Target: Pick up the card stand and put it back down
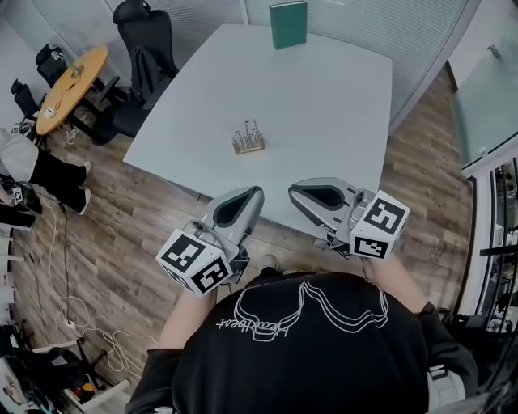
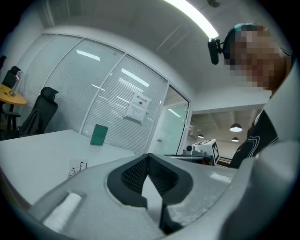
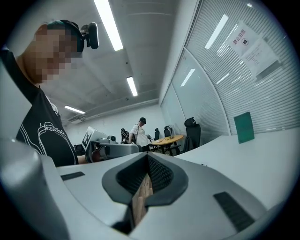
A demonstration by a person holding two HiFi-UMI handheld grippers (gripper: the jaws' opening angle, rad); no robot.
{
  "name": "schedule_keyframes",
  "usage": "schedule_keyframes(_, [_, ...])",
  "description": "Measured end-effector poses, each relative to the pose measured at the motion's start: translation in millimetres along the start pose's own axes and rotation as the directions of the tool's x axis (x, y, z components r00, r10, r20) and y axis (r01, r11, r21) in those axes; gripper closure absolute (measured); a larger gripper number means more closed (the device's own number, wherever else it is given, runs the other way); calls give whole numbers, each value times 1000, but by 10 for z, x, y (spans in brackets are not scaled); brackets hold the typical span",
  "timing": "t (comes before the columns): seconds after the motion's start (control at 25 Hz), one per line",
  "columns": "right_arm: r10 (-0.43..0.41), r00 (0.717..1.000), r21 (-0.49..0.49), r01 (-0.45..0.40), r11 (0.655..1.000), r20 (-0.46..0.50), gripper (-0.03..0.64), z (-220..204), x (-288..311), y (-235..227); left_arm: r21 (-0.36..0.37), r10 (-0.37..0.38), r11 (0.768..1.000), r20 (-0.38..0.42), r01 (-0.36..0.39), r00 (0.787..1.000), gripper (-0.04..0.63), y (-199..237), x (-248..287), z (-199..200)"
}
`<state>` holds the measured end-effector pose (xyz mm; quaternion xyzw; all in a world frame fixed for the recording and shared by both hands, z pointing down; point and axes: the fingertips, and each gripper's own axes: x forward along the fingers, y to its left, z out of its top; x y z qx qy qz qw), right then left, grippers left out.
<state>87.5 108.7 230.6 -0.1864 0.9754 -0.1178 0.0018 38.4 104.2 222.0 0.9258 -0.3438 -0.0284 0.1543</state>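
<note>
The card stand, a small wooden block with thin upright cards, sits on the white table a little left of centre. In the left gripper view the card stand appears small at the lower left. Both grippers hover at the table's near edge, well short of the stand and pointing toward each other. My left gripper has its jaws together with nothing between them. My right gripper is likewise shut and empty.
A green upright book stands at the table's far edge. Black office chairs and a round yellow table are at the left. Cables lie on the wooden floor. A person stands far back.
</note>
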Motion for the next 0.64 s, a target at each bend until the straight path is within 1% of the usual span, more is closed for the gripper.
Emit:
schedule_keyframes(0.12, [-1, 1000, -10, 1, 1000, 8, 611, -13, -66, 24, 4, 7, 1000, 13, -7, 1000, 581, -40, -13, -24])
schedule_keyframes(0.24, [-4, 1000, -24, 5, 1000, 7, 611, -28, -130, 36, 23, 15, 1000, 22, -16, 1000, 581, -91, -18, -53])
schedule_keyframes(0.48, [-14, 1000, -32, 15, 999, 19, 611, -17, -206, -17, 62, 31, 998, 17, -32, 999, 581, -135, 28, -96])
schedule_keyframes(0.64, [-18, 1000, -29, 19, 999, 16, 611, -57, -249, -57, 47, 35, 998, 25, -36, 999, 581, -132, 60, -119])
